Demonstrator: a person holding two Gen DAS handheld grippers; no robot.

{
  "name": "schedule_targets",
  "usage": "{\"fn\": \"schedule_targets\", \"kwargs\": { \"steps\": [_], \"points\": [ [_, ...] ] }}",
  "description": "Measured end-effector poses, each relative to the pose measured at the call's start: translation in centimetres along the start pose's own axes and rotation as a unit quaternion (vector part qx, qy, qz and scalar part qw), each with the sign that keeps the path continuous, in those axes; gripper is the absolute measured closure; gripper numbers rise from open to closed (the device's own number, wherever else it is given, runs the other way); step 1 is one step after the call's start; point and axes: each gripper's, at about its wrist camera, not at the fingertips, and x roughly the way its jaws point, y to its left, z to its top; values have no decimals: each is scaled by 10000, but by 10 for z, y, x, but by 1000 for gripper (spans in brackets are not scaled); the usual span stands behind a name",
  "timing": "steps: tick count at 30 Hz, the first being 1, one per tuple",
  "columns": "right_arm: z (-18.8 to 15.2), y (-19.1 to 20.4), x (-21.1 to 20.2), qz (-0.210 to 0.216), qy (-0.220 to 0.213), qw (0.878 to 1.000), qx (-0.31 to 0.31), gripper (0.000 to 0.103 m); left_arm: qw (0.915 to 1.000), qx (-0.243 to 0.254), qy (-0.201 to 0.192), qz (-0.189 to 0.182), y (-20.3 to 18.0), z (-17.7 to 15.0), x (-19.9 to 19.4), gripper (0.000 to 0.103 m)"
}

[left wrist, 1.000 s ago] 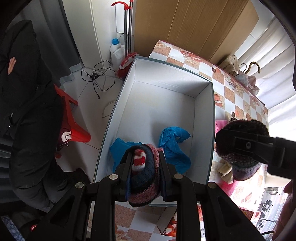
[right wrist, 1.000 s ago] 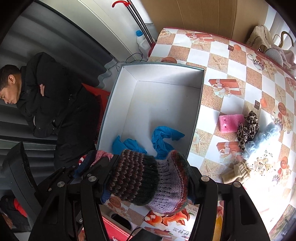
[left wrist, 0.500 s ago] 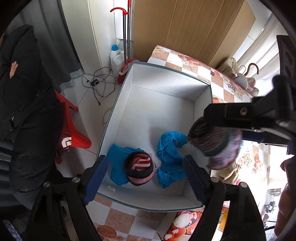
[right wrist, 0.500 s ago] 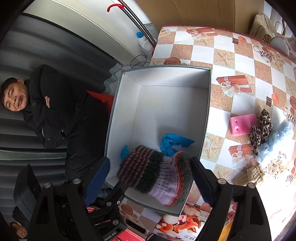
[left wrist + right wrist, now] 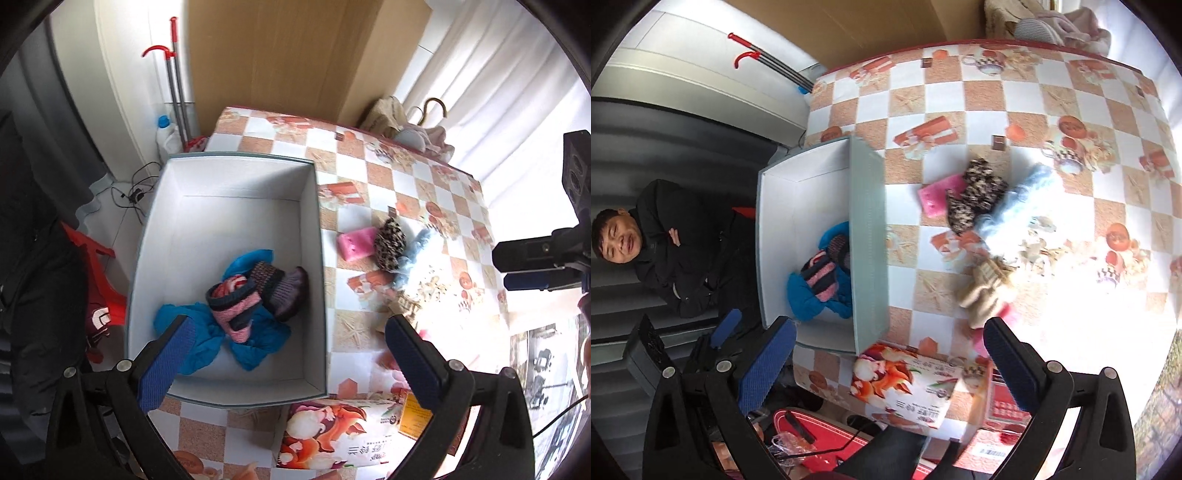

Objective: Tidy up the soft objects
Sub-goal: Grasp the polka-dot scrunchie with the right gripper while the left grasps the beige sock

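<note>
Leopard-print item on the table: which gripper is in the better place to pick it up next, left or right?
Probably the right gripper. It is open, empty and over the table, with the leopard-print item ahead of it. The left gripper, also open, looks mostly into the box.

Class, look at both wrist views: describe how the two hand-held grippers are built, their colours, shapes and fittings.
The left gripper and right gripper match: black angular plastic frames, round silver bolts at the joints, and two long fingers faced with ribbed blue pads.

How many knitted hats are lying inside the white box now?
2. The pink-and-navy hat lies on the blue cloth near the box's front; the brown-and-purple hat rests against its right side. The cloth may hide something more.
</note>
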Motion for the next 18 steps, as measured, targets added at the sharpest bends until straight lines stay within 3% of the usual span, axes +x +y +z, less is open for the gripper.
{"fn": "schedule_targets", "kwargs": {
  "steps": [6,10,18],
  "points": [
    [-3,-86,5,-1013,-81,9941,385,1,9953,767,564,-156,-79,-3,39,0],
    [6,-123,42,-1067,124,9929,509,1,9908,912,994,-90,-108,-5,76,0],
    [46,-132,116,-1337,163,9909,-2,1,9811,808,1691,489,-124,-2,159,0]
  ]
}}
